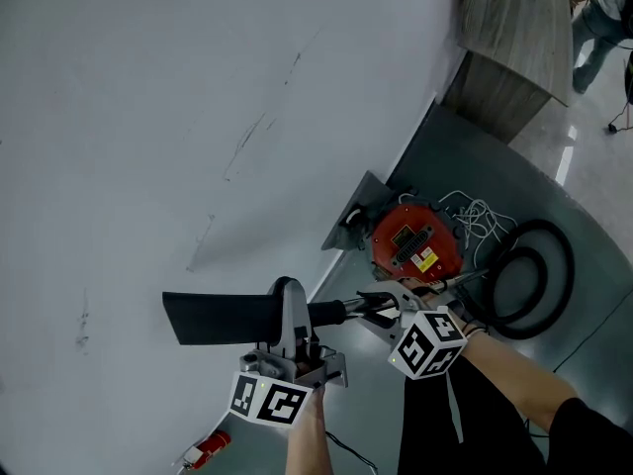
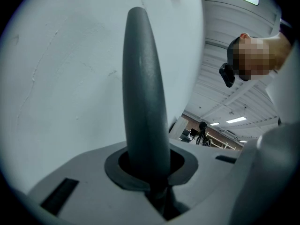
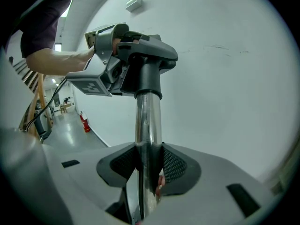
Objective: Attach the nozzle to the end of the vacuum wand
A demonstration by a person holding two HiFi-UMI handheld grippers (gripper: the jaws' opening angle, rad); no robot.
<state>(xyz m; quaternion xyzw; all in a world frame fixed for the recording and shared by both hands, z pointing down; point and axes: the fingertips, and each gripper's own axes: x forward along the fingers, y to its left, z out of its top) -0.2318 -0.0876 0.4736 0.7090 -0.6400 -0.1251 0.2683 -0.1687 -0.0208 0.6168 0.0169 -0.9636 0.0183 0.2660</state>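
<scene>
Left gripper [image 2: 150, 184]: jaws clamped on the neck of the dark grey nozzle [image 2: 144, 93]. Its blade runs away from the jaws toward the white wall [image 2: 61, 78].

Right gripper [image 3: 148, 172]: jaws closed on the chrome wand [image 3: 148, 125], mesh pads pressed to either side of the tube.

The nozzle's collar [image 3: 148, 81] sits over the wand tip in the right gripper view. How deep it is seated, cannot tell.

Head view: both pieces are held in the air, nozzle and wand in one line. The red vacuum [image 1: 415, 240] and black hose [image 1: 534, 275] lie on the floor beyond.

Judgement: the joining step is in hand and looks nearly done.

To do it well:
- Keep the two axes true and push straight along the tube.
- Give a slight twist to bed the collar.
- Hold the wand firm so it does not slide through the pads.

Risk: a canted push could jam the collar half-on.
</scene>
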